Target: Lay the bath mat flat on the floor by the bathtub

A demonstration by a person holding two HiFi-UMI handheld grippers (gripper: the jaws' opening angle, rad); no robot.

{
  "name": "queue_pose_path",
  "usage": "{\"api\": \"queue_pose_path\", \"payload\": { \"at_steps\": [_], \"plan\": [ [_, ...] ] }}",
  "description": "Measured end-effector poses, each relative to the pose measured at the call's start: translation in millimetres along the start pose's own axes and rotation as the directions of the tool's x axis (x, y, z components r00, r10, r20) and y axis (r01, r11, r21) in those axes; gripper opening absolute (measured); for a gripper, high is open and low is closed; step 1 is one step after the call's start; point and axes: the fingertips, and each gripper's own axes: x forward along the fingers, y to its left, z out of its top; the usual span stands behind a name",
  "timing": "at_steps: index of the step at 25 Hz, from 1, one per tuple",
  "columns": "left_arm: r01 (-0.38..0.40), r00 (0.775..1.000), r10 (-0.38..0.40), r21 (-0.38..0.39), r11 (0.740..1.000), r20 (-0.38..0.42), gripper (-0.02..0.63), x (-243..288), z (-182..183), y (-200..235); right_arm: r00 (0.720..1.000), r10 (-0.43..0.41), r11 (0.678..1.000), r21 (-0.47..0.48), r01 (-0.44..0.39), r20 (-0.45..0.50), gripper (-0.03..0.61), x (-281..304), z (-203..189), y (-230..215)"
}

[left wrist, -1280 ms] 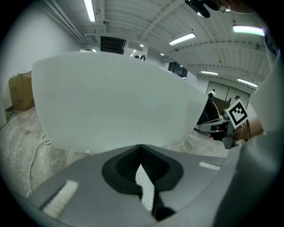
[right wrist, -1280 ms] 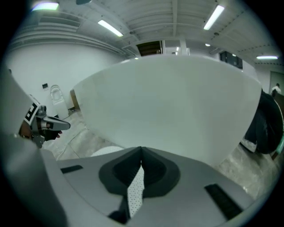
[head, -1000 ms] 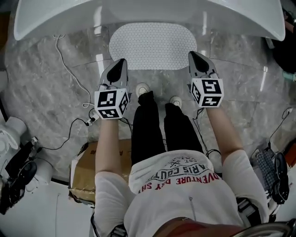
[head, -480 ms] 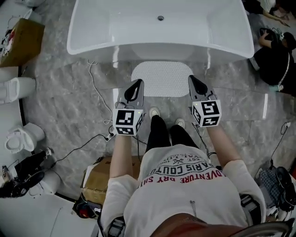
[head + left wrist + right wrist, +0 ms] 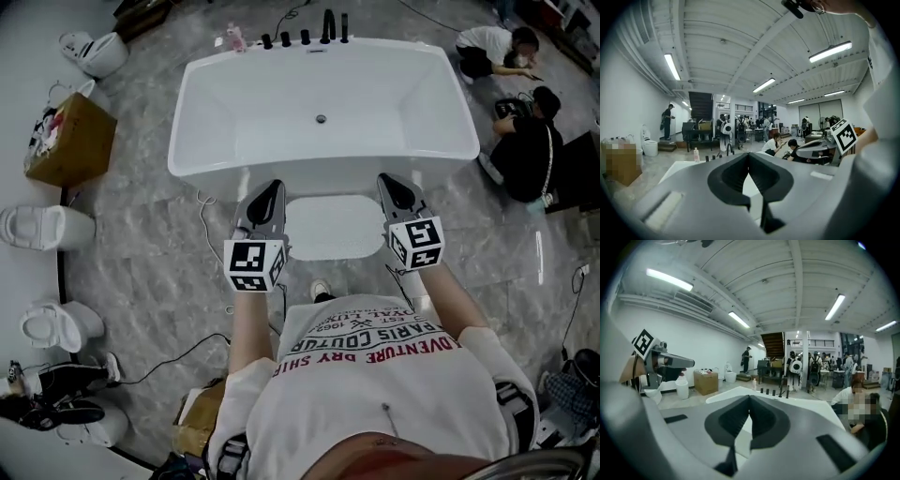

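The white bath mat (image 5: pixel 334 226) lies flat on the marble floor just in front of the white bathtub (image 5: pixel 323 103). I hold my left gripper (image 5: pixel 272 190) raised over the mat's left end, jaws shut and empty. My right gripper (image 5: pixel 390 183) is level with it over the mat's right end, also shut and empty. In the left gripper view the left gripper (image 5: pixel 748 155) points level across the tub toward the room, with its tips touching. The right gripper (image 5: pixel 749 398) looks the same in the right gripper view. Neither touches the mat.
Black taps (image 5: pixel 305 37) stand on the tub's far rim. A cardboard box (image 5: pixel 67 141) and toilets (image 5: pixel 45 226) line the left wall. Cables (image 5: pixel 206 225) trail on the floor left of the mat. Two people crouch at the right (image 5: pixel 525 141). Another box (image 5: pixel 197 427) sits behind me.
The view has pulled up and back as I stand: the tub and mat look smaller and farther. Both grippers have risen from floor level to point level, still shut.
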Motion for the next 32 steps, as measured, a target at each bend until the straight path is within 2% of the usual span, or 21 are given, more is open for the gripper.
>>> {"api": "queue_pose_path", "payload": {
  "at_steps": [4, 8, 11, 16, 21, 32],
  "plan": [
    [-0.026, 1.000, 0.025, 0.053, 0.998, 0.016, 0.012, -17, 21, 7, 0.998, -0.001, 1.000, -0.008, 0.001, 0.069, 0.011, -20, 24, -8],
    [-0.037, 0.997, 0.034, 0.034, 0.999, 0.074, 0.012, -21, 41, 11, 0.993, -0.017, 0.999, -0.039, 0.022, 0.121, 0.009, -32, 51, -23],
    [-0.034, 0.995, 0.031, 0.033, 0.999, 0.090, 0.012, -22, 48, 10, 0.991, -0.017, 0.999, -0.049, 0.024, 0.136, 0.009, -35, 60, -25],
    [-0.013, 0.997, 0.008, 0.060, 0.998, 0.079, 0.012, -28, 49, 14, 0.991, 0.011, 0.999, -0.037, -0.006, 0.133, 0.009, -26, 59, -11],
    [-0.046, 0.997, 0.043, 0.041, 0.998, 0.071, 0.012, -27, 49, 21, 0.991, 0.061, 0.996, -0.064, -0.054, 0.122, 0.009, -21, 60, -2],
    [-0.030, 0.998, 0.027, 0.051, 0.998, 0.064, 0.012, -32, 43, -5, 0.994, 0.045, 0.997, -0.061, -0.039, 0.104, 0.009, -36, 51, -10]
  ]
}}
